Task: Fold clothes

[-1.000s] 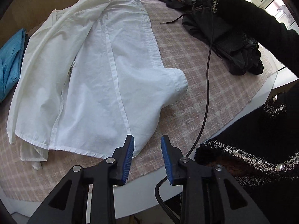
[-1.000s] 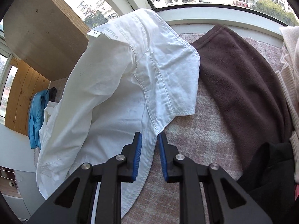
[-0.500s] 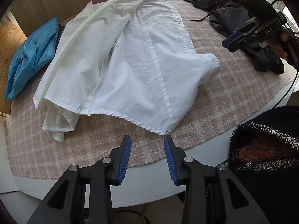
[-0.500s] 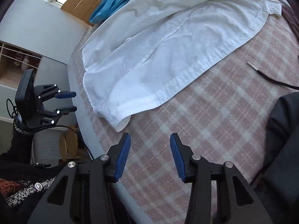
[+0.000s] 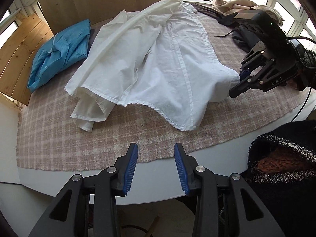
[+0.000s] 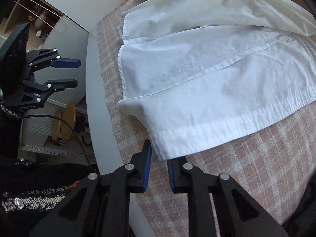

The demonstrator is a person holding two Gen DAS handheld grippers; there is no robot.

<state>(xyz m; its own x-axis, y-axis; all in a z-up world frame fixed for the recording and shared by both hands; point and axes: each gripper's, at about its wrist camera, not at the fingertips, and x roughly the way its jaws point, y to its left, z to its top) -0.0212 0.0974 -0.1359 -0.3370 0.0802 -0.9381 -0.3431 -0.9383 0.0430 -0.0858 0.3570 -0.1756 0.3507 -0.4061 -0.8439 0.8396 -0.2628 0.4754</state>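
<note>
A white shirt [image 5: 158, 69] lies spread and rumpled on the pink checked cloth [image 5: 79, 142]. Its hem faces me and its collar points toward the window. My left gripper [image 5: 156, 152] hangs open over the table's near edge, a short way in front of the hem, with nothing between its blue pads. My right gripper [image 5: 238, 83] is at the shirt's right-hand corner. In the right wrist view the right gripper [image 6: 159, 162] has narrowed onto the hem corner of the shirt [image 6: 207, 88], and the cloth sits between the pads. The left gripper [image 6: 68, 73] shows open off the table's edge.
A folded blue garment [image 5: 59, 53] lies at the far left of the cloth. Dark clothes [image 5: 243, 37] and a beige pile [image 5: 237, 4] sit at the far right by the window. The white table rim [image 5: 154, 177] runs just before my left gripper. A wooden panel stands behind.
The right gripper left the collar, swung round to the near right hem corner and narrowed from wide open onto it. The left gripper drew back from the hem and opened slightly.
</note>
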